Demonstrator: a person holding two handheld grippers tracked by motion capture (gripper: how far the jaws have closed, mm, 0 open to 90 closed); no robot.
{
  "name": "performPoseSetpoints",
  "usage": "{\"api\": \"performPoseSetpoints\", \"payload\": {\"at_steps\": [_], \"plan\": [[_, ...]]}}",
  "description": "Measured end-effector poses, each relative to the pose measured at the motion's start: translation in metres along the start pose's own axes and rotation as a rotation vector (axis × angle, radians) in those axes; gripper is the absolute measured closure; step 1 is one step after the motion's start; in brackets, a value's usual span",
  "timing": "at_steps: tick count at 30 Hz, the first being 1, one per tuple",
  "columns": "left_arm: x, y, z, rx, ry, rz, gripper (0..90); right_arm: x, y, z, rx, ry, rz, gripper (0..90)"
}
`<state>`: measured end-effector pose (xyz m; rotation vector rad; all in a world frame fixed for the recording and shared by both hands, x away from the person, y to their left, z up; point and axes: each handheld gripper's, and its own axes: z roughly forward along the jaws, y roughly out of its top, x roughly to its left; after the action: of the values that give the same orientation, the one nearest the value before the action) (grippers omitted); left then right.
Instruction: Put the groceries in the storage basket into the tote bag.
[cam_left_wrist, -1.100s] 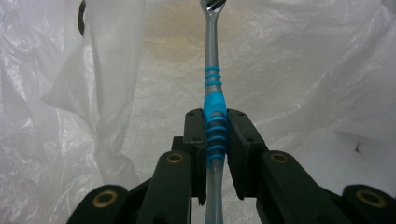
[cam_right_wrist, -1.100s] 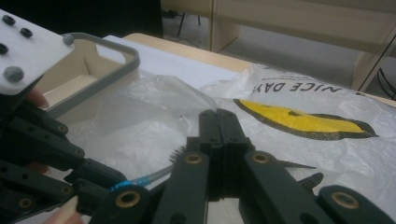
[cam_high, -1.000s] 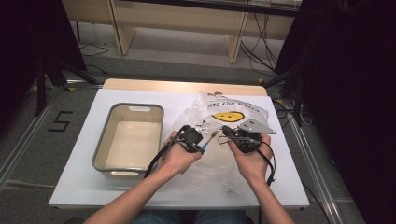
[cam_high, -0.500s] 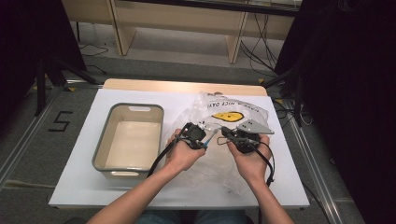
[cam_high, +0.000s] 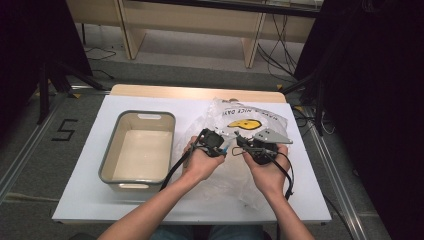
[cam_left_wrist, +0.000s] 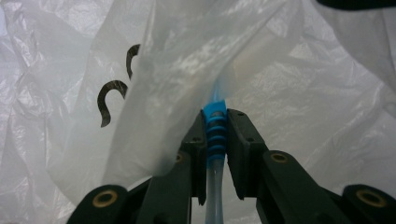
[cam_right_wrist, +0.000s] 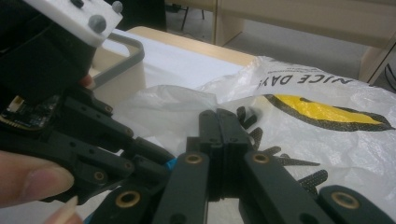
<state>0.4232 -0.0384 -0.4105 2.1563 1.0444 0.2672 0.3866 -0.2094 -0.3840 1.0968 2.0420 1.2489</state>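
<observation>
While both hands work over the middle of the white desk (cam_high: 80, 200), the plastic bag (cam_high: 260, 117) lies crumpled on the desk's right half, printed side up, with a yellow mark and dark lettering toward the far edge. The left gripper (cam_high: 223, 148) sits at the bag's near-left part; its fingers (cam_left_wrist: 194, 140) pinch a blue ribbed strip (cam_left_wrist: 215, 133) together with a fold of the translucent film. A clear tube-like length continues from the strip down between the fingers. The right gripper (cam_high: 241, 146) sits just beside the left one, tip facing tip, and its fingers (cam_right_wrist: 208, 126) are pressed together on a thin layer of the bag. In the right gripper view, the left gripper's body stands close at the left, with a trace of blue below it. A beige bin (cam_high: 112, 150) with a grey rim stands on the desk's left half, apart from the bag.
</observation>
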Motion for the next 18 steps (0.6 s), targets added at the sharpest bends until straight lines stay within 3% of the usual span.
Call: {"api": "performPoseSetpoints", "payload": {"at_steps": [18], "plan": [[0.0028, 0.004, 0.0088, -0.048, 0.018, -0.044, 78.2, 0.0001, -0.002, 0.0023, 0.008, 0.004, 0.0, 90.0]]}}
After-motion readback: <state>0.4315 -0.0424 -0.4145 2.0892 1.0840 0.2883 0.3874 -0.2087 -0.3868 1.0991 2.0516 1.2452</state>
